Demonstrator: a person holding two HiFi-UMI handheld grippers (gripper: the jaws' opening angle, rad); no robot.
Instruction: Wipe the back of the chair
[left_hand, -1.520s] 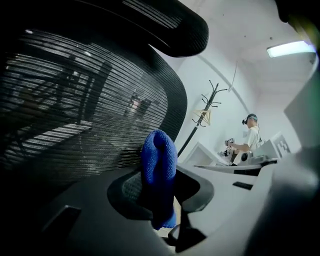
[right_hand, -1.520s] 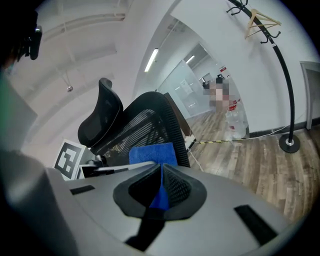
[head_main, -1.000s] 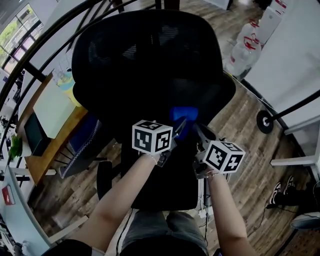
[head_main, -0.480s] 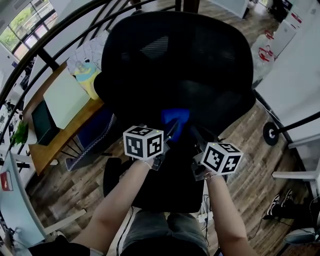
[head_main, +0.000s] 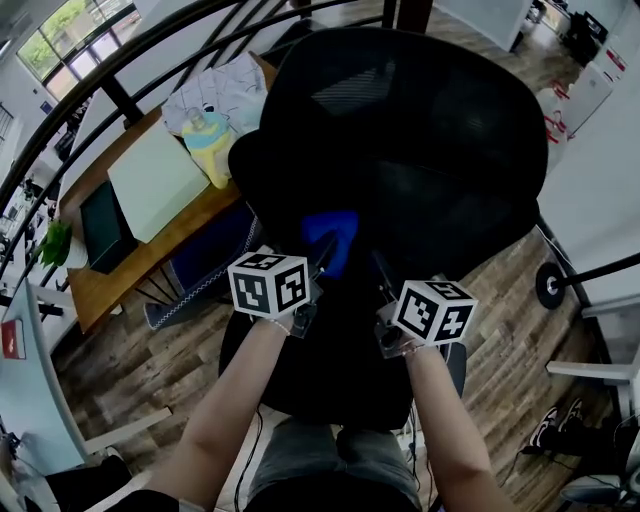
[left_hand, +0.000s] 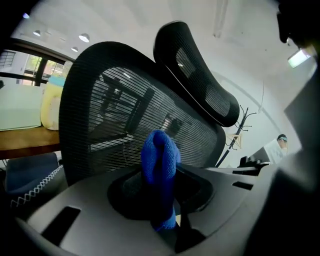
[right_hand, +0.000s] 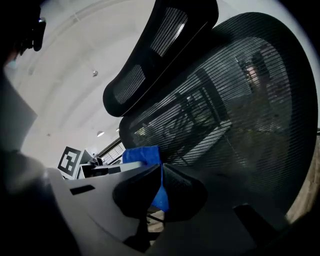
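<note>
Head view: the left hand-held gripper (head_main: 322, 264) is clenched on a folded blue cloth (head_main: 332, 238). The cloth lies at the lower middle of the black mesh chair back (head_main: 420, 130). Left gripper view: the cloth stands upright, pinched between both jaws, with the headrest (left_hand: 200, 80) above. The right hand-held gripper (head_main: 380, 268) sits just beside the cloth with its jaws drawn together. A blue strip shows in the slit between them. The chair stands near the wooden table (head_main: 105, 285) edge.

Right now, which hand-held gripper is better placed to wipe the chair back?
Left. The left hand-held gripper clamps the blue cloth near the mesh backrest; the right hand-held gripper sits shut alongside.
</note>
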